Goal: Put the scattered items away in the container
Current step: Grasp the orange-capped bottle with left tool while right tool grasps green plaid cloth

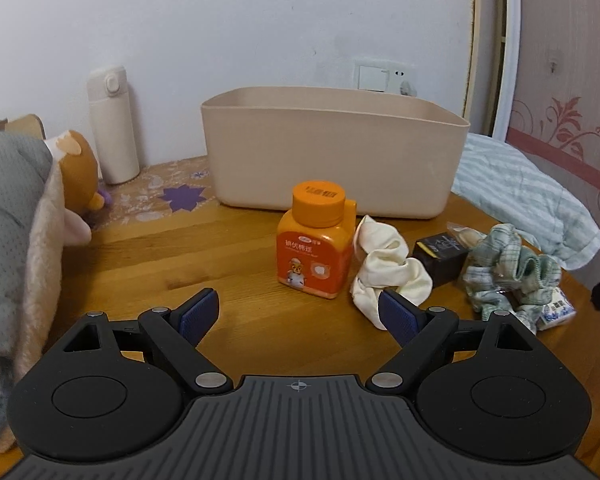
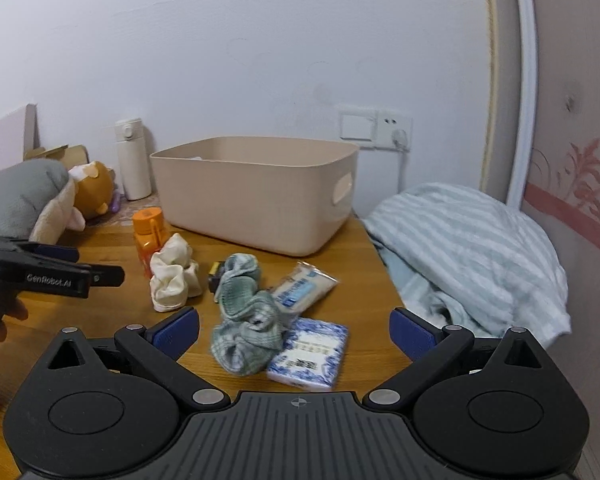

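Wooden surface (image 2: 100,320) wide and bare at left, ending at right against striped bedding (image 2: 468,248); beige container (image 2: 256,196) at back by wall; orange bottle (image 1: 314,240), cream cloth (image 1: 384,268), green cloth (image 2: 248,320), blue packet (image 2: 312,354) clustered ahead; left tool (image 1: 296,312) and right tool (image 2: 294,330) both spread wide, grasping nothing.

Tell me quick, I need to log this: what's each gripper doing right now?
Left gripper: open, holding nothing, above the wooden table.
Right gripper: open, holding nothing, with the green cloth lying just ahead.
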Available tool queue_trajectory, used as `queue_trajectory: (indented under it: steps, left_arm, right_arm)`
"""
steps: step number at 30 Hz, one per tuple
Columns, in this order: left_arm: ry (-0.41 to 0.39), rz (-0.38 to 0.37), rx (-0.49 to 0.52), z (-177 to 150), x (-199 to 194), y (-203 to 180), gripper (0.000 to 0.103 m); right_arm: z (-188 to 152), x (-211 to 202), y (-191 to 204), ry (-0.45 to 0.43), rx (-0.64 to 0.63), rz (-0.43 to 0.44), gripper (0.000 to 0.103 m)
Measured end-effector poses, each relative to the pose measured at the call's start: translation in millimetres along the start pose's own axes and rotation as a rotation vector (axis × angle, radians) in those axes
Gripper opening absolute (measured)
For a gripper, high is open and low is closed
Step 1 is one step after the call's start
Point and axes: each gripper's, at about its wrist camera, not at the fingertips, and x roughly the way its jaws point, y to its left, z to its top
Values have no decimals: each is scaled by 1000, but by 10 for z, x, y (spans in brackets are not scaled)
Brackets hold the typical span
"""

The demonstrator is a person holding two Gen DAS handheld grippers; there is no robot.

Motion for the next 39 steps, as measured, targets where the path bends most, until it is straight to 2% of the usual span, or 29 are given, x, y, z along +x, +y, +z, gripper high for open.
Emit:
queue_trajectory:
  steps: [5,9,13,16,26,30,34,36,39]
  left_arm:
    - [9,-17,21,-34,174,22,88]
    - [11,-26,30,-25,321,51,88]
    - [11,-39,31,11,464,81,88]
    - [12,-80,11,62,558,111,88]
    - [45,-151,-6,211,883,152,88]
    - [67,-164,-12,237,962,148,88]
    - [56,-162,-25,233,946,166,88]
    - [53,-162,-41,228,939,190,85]
    - [49,-166,-60,227,932,222,66]
  right_arm:
    - [-64,180,172,-25,-55,-17,101]
    - [-66,346,191,-2,-38,8,92]
    - [-82,480,195,24,-26,-6,83]
    - [-89,555,172,45,-4,-6,76]
    - [-79,661,144,82,47,28,67]
    - [-81,668,135,85,56,29,60]
    - [-87,674,113,85,68,29,50]
    - [-90,670,118,82,68,29,47]
    - [-91,662,126,77,64,30,41]
